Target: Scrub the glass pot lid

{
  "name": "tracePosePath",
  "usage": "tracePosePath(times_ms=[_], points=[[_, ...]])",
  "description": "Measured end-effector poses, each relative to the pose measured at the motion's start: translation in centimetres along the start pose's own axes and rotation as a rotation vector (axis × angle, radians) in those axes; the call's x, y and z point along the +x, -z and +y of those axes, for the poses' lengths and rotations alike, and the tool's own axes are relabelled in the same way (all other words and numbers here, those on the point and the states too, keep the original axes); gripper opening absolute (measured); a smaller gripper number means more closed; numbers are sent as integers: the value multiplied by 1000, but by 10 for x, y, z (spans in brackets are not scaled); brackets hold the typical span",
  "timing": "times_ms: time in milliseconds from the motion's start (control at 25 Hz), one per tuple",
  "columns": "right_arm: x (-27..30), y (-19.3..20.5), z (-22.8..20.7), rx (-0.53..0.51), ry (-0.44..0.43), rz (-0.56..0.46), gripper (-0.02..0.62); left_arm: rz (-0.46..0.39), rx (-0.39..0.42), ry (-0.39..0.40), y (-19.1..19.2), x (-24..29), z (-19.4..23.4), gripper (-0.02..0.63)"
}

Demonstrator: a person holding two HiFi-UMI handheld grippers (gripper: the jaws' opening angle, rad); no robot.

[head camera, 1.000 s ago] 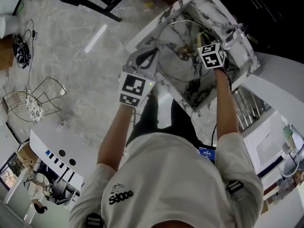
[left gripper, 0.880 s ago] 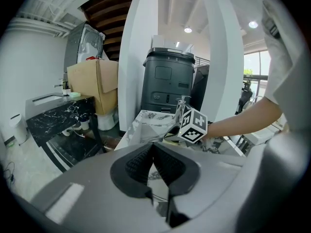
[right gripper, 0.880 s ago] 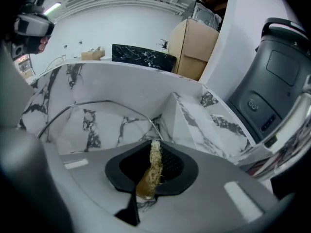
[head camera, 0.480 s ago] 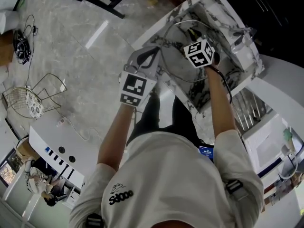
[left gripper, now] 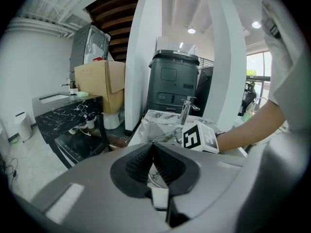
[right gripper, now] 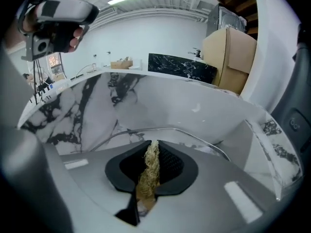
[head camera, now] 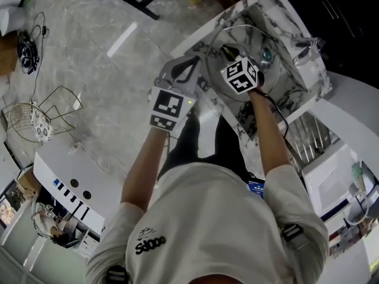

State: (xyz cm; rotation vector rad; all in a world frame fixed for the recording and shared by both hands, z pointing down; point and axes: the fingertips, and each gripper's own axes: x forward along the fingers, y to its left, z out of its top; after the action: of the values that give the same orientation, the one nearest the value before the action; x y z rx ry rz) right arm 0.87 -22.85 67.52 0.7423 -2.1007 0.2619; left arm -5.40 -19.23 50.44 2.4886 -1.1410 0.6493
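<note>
Left gripper (left gripper: 153,153): jaws pressed together on the left rim of the glass pot lid (right gripper: 162,128). The lid stands tilted inside the marble sink (head camera: 284,22), near its left wall. Right gripper (right gripper: 152,147): clamped on a yellowish fibrous scrubber (right gripper: 147,174) (strands squeezed flat between the pads), over the lid's glass.

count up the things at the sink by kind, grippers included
grippers: 2 (left gripper, right gripper)
glass pot lid: 1
fibre scrubber: 1
faucet: 1
total: 5
</note>
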Motion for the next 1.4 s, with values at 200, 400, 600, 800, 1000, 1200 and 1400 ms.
tracePosePath(times_ms=[200,400,600,800,1000,1200,1400], points=[[-13,5,41,-2,-127,-25,32,-3,8,9,-1,-2,-6,9],[-33,24,79,-77,-294,-28,32,-6,17,15,-3,-3,-14,9],[-59,58,94,-139,-399,32,31,-8,25,24,-4,-3,-26,9],[-79,98,85,-187,-400,122,31,-9,31,31,-5,0,-40,9],[-86,122,56,-210,-302,153,31,-8,40,36,-6,2,-54,9],[-83,130,20,-203,-203,172,31,-10,46,26,-8,5,-61,9],[-70,129,-14,-185,-103,187,31,-4,41,20,-6,8,-63,9]])
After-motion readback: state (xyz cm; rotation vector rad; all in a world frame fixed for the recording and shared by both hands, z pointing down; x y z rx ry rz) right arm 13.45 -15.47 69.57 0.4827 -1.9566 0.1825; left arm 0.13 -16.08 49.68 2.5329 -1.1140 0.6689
